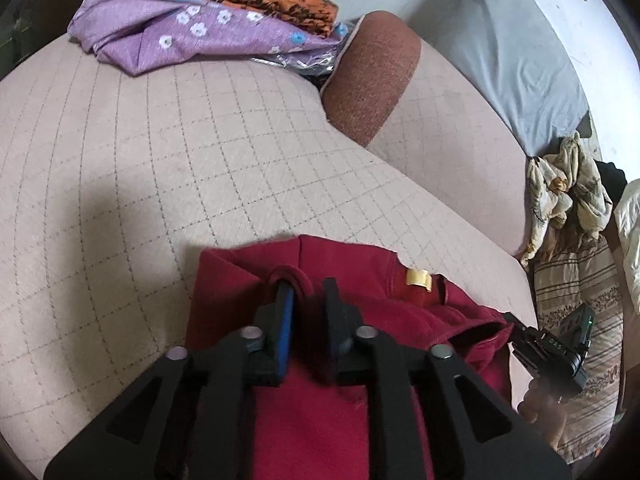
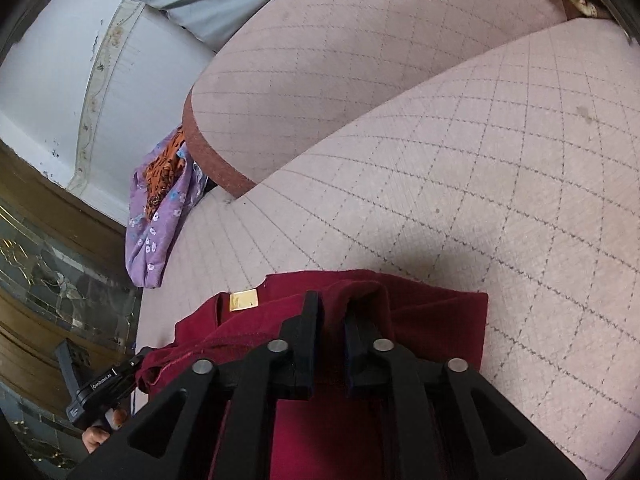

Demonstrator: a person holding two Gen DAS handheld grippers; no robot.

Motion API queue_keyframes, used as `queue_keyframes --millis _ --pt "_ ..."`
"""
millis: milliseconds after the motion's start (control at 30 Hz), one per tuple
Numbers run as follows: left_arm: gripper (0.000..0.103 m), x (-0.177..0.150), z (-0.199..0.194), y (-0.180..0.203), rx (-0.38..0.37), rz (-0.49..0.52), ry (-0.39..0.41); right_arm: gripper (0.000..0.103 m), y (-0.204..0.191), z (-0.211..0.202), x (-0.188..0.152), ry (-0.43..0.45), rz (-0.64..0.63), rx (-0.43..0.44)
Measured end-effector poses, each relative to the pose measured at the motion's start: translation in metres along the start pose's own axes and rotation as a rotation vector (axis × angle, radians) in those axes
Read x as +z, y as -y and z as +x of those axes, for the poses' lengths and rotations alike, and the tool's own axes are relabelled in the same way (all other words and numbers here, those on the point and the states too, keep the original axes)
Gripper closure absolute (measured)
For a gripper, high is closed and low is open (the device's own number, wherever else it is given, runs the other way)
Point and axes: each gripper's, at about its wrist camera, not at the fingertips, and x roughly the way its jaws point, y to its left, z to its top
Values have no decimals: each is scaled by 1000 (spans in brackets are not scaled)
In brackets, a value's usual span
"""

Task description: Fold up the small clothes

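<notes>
Red garment (image 1: 320, 420) lies on the quilted cushion (image 1: 160, 160), gold label (image 1: 418, 279) at its far edge. My left gripper (image 1: 306, 292) straddles a hem loop, left of label; right gripper (image 2: 332, 308) right of it. Both jaws narrow, slackening.

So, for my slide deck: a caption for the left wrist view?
Left gripper straddles a fold of the dark red garment on a quilted sofa cushion.
</notes>
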Motion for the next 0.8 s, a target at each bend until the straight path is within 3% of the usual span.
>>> queue_keyframes --millis 33,67,100,167,267,400,600,700,800 --pt "61 2 -6 2 18 12 22 78 -1 -5 -1 8 -6 6" --pt "37 2 -14 5 41 24 58 72 -3 -14 -2 33 -17 -2" --pt "28 2 -23 8 54 34 104 59 -5 -22 -3 54 -22 -8" --pt "26 1 -39 17 30 63 162 57 -9 -45 -7 105 -31 12" --pt "26 -4 -40 31 13 111 141 57 -24 -57 -18 87 -85 72" --pt "26 -16 -12 40 81 170 69 57 -57 -37 -35 0 -217 69" --pt "26 -26 30 21 249 202 11 57 -77 25 -28 -70 -298 -45" --pt "26 -26 38 9 265 191 2 59 -73 46 -14 -51 -295 -103" --pt "25 -28 37 9 263 196 7 63 -57 69 -2 -22 -274 -230"
